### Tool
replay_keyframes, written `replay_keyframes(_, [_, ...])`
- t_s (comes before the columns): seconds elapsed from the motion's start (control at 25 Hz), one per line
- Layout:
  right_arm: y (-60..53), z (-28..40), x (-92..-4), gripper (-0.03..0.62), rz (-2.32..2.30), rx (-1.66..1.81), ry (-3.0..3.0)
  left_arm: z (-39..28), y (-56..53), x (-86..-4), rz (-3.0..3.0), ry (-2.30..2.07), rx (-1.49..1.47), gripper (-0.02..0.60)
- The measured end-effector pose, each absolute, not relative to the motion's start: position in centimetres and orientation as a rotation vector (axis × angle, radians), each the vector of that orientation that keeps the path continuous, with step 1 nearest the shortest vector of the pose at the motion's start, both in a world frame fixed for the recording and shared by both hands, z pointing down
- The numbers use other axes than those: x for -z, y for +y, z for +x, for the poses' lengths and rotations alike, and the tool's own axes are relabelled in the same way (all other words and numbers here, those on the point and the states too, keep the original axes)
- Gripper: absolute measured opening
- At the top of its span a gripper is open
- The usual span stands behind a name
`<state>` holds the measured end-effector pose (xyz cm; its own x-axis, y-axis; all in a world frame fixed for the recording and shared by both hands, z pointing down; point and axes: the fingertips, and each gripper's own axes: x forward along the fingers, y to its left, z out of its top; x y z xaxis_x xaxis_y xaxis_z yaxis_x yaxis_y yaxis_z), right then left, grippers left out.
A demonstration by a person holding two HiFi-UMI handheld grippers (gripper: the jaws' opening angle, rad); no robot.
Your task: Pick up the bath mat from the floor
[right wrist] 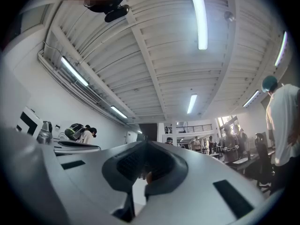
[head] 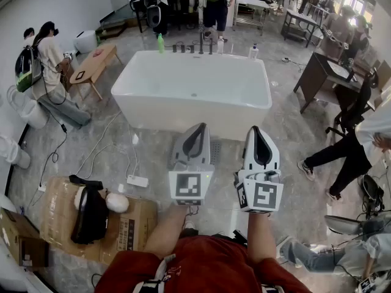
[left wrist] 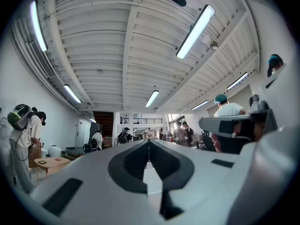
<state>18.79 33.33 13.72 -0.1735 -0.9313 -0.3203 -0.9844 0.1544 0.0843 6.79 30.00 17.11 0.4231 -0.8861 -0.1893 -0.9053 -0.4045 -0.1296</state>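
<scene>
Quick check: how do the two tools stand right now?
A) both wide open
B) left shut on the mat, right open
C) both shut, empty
C: the left tool and right tool each show jaws together with nothing between them, held before the white bathtub.

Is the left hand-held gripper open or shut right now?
Shut. The left hand-held gripper shows its jaws meeting along one seam in its own view, with nothing between them.
</scene>
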Motion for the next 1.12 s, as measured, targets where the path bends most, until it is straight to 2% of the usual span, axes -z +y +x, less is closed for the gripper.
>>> replay_keyframes(0.52, [32.5, 17.6, -13.7, 0.011, -1.872, -0.377, 2.231, 5.9, 29.6, -16.8, -2.481, 1.59, -0.153, 0.015])
replay_keyframes(1.12, [29.7, 11.6, -14.2, 0.011, -1.86, -0.347, 2.185, -1.0, 26.7, -17.5, -2.473, 1.576, -0.146, 0.015])
